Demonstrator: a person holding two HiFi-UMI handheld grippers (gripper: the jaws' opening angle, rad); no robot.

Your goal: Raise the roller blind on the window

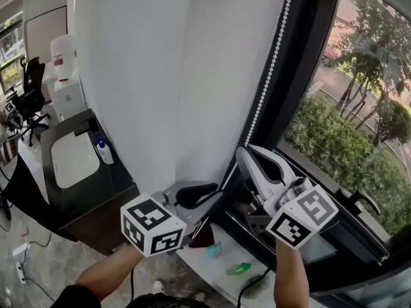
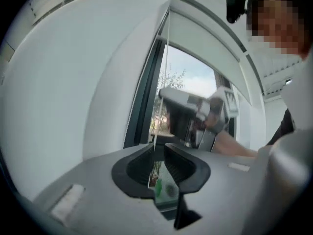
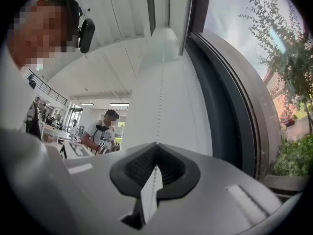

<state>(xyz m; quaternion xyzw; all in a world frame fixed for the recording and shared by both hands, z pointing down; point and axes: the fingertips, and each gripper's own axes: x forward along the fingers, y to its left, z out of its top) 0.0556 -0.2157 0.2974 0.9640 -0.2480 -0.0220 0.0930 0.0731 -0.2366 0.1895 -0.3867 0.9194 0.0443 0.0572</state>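
The white roller blind is hanging down over the left part of the window, just beside the dark window frame, with its lower part reaching below both grippers. The white beaded chain is running down along the blind's right edge, against the frame, towards the two grippers.

The right gripper is pointing upward along the blind, and its jaws are clenching together on the beaded chain, which is rising straight from their tips. The left gripper is sitting lower and to the left. Its jaws are standing apart, released, with the thin chain passing through the gap between them; the pads are not pressing on it.

Green shrubs are showing outside through the uncovered glass on the right.
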